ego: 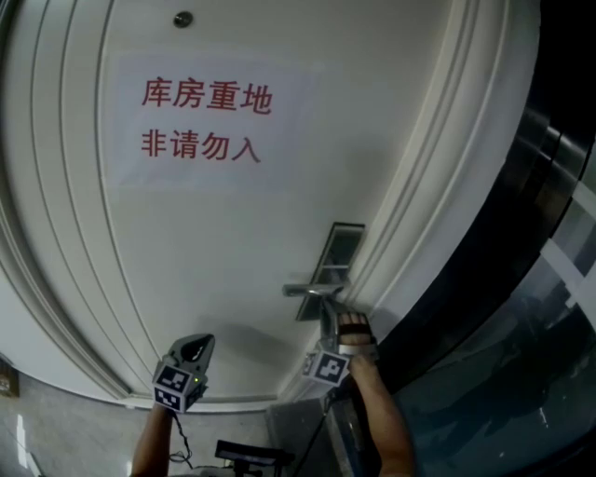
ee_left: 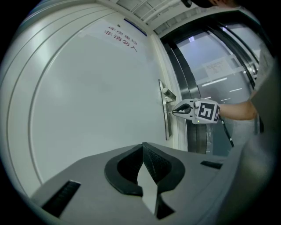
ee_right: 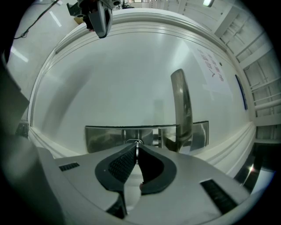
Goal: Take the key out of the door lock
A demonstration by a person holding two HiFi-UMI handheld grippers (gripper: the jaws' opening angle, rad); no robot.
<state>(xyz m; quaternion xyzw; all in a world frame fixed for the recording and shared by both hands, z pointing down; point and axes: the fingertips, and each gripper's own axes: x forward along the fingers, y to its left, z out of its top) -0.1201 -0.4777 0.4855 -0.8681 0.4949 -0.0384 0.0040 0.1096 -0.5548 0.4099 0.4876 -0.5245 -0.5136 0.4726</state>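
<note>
The silver key (ee_right: 137, 146) stands edge-on in the keyhole of the metal lock plate (ee_right: 105, 138) on the white door (ego: 233, 242). My right gripper (ee_right: 137, 152) is shut on the key, its tips right against the plate below the lever handle (ee_right: 182, 110). The head view shows that gripper (ego: 328, 317) pointing up at the lock plate (ego: 343, 250) just under the handle (ego: 312, 291). From the left gripper view, the right gripper (ee_left: 174, 111) pinches the key at the plate (ee_left: 166, 127). My left gripper (ee_left: 142, 149) is shut on nothing and hangs low and left of the lock (ego: 197, 345), away from the door.
A paper sign (ego: 209, 121) with red characters is stuck on the door above the lock. Moulded door frame (ego: 419, 214) runs just right of the lock plate, with dark glass panels (ego: 521, 279) beyond. A peephole (ego: 182, 19) sits near the top.
</note>
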